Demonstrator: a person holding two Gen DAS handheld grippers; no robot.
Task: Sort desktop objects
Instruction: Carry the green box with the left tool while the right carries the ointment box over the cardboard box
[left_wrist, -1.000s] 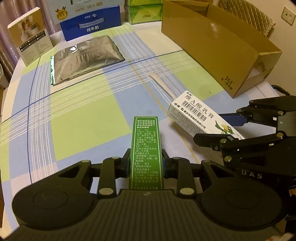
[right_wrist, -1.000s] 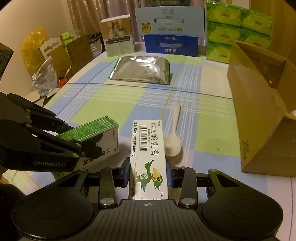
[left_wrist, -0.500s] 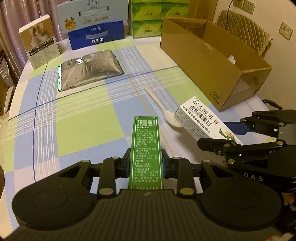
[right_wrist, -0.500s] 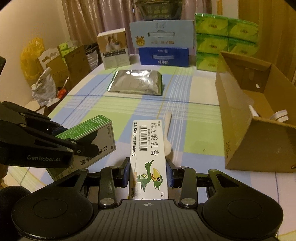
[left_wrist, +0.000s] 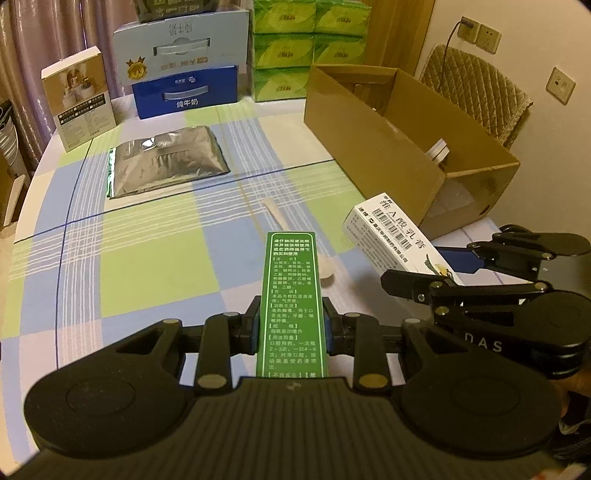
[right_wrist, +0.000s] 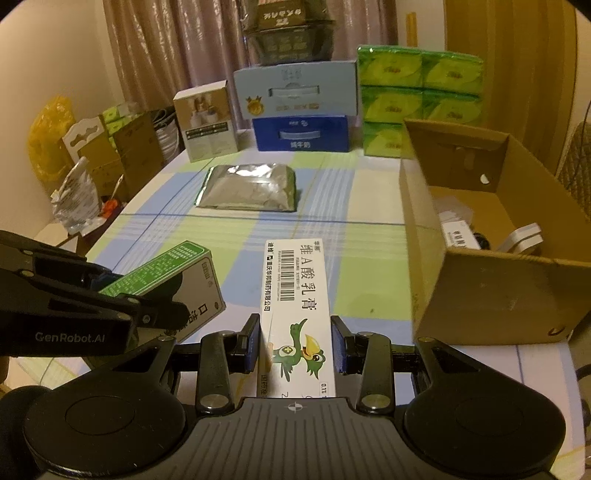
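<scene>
The left hand-held gripper (left_wrist: 291, 328) pinches a green carton (left_wrist: 291, 295); the right hand-held gripper (right_wrist: 295, 345) pinches a white carton (right_wrist: 295, 295). Both look light, stiff-walled but crushable, so hold them gently across the narrow sides.

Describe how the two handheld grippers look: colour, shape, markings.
Both are matte black. Each has a ribbed body flanked by two round discs, with linkage arms joined by silver pivot pins. The fingers carry blue pads. The left gripper reads "GenRobot.AI" in white on its side; the right gripper shows the letters "DAS" on its side. A small crosshair mark sits on each body's front edge. No cables or sleeves show.
</scene>
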